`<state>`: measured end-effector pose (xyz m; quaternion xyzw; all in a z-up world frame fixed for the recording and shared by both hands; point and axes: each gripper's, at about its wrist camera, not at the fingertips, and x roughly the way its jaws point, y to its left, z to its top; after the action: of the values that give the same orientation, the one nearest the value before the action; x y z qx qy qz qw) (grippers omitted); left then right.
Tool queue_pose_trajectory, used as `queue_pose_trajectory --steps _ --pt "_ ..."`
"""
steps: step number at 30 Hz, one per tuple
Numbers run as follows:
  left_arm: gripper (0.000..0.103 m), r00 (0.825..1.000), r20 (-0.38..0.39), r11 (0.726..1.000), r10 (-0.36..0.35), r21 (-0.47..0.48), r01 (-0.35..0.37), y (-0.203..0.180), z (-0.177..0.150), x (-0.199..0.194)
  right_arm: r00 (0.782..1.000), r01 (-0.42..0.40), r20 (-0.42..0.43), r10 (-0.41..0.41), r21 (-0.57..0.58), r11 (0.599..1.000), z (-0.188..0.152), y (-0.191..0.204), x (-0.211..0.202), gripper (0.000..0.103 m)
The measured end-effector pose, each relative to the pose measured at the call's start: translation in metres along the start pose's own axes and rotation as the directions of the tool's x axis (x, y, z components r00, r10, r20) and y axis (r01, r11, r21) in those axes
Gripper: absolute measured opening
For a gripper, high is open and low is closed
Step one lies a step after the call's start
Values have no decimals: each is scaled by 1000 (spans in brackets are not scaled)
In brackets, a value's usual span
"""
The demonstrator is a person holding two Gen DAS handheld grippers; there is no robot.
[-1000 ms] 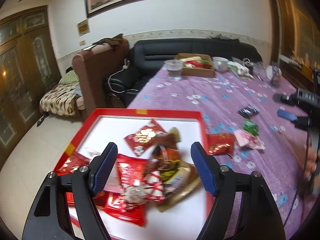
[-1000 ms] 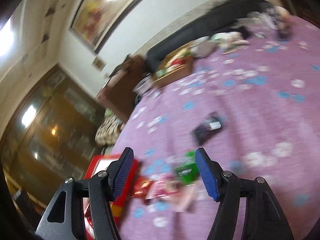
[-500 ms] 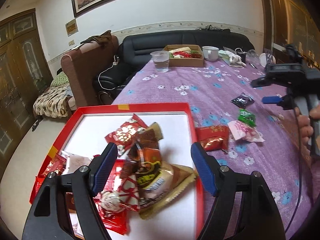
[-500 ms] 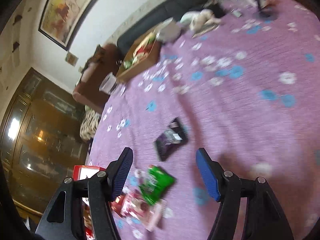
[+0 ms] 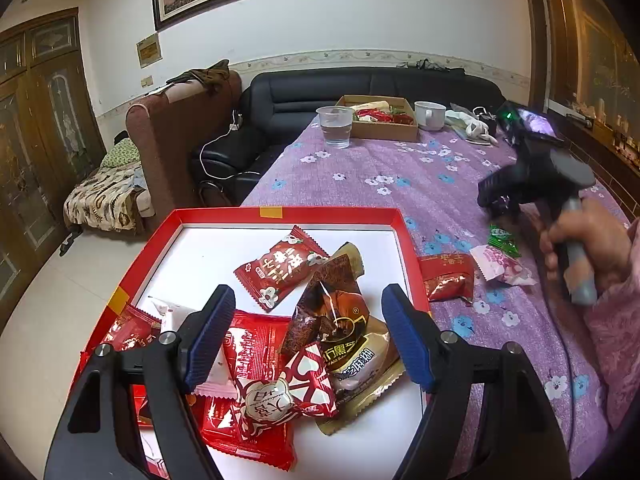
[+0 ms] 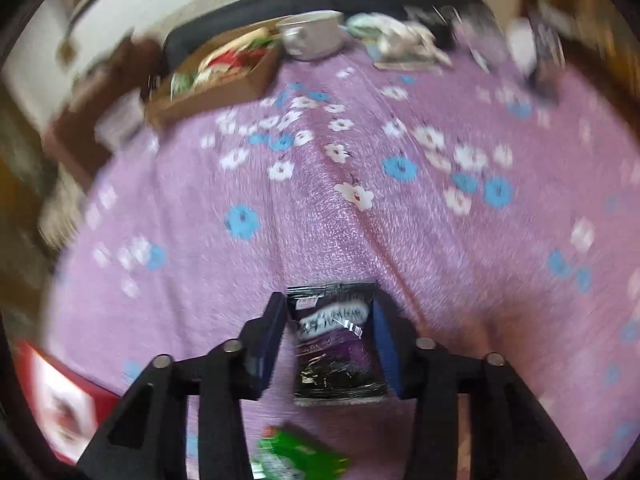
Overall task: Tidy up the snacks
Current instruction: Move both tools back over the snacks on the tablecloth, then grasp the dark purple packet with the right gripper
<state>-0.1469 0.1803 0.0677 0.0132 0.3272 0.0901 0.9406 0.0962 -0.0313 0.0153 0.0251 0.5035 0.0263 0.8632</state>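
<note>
The right gripper [image 6: 330, 342] is down at the purple flowered tablecloth [image 6: 360, 200] with its 2 fingers on both sides of the black and purple snack packet [image 6: 334, 344]; the jaws are narrowed around it, but the blur does not let me tell if the pads already press it. To do this step well, I think the pads should take the packet across its middle, press slowly so the foil does not slip out, and lift only when it is firm, staying away from the green packet [image 6: 296, 458] just beside. The left gripper [image 5: 306, 340] hangs with its fingers spread wide and empty above the red tray [image 5: 328, 213], where many snacks lie in a heap. Compared with 0.5 s ago, the right gripper has come down over the black packet and its fingers are much closer together; the left one has stayed wide above the tray.
</note>
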Motion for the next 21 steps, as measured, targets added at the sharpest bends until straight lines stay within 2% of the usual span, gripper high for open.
queue_pose_trajectory --steps 1,4,6,8,11,13,16,18,19,21 --pt "76 1000 0 1000 -2 0 2 0 0 -1 999 34 21 -33 -57 998 -4 7 -2 25" --pt "76 999 1 999 -38 7 38 -5 3 -5 1000 -1 15 3 -80 997 -13 1 -7 24" --pt "76 998 6 997 -67 24 67 -13 7 -9 997 -71 5 71 -38 997 -14 -14 -10 24" --pt "76 996 7 994 -94 58 93 -25 13 -10 986 -166 5 166 18 986 -15 -33 -12 24" --pt "76 989 -1 982 -145 124 144 -50 25 -8 950 -312 47 309 116 943 -19 -76 -23 24" --pt "76 984 -11 969 -179 173 178 -69 34 0 924 -382 95 371 154 911 -18 -98 -30 24" --pt "76 967 -81 937 -243 240 255 -103 50 24 880 -468 191 435 193 863 -22 -132 -37 24" --pt "76 953 -126 921 -274 250 298 -120 56 40 849 -525 212 484 228 820 -22 -148 -30 24" --pt "76 949 -153 916 -277 255 309 -130 59 49 840 -542 199 505 254 801 -21 -153 -23 23" --pt "76 939 -189 905 -288 265 331 -147 63 64 854 -521 173 491 279 807 -17 -157 -16 24"
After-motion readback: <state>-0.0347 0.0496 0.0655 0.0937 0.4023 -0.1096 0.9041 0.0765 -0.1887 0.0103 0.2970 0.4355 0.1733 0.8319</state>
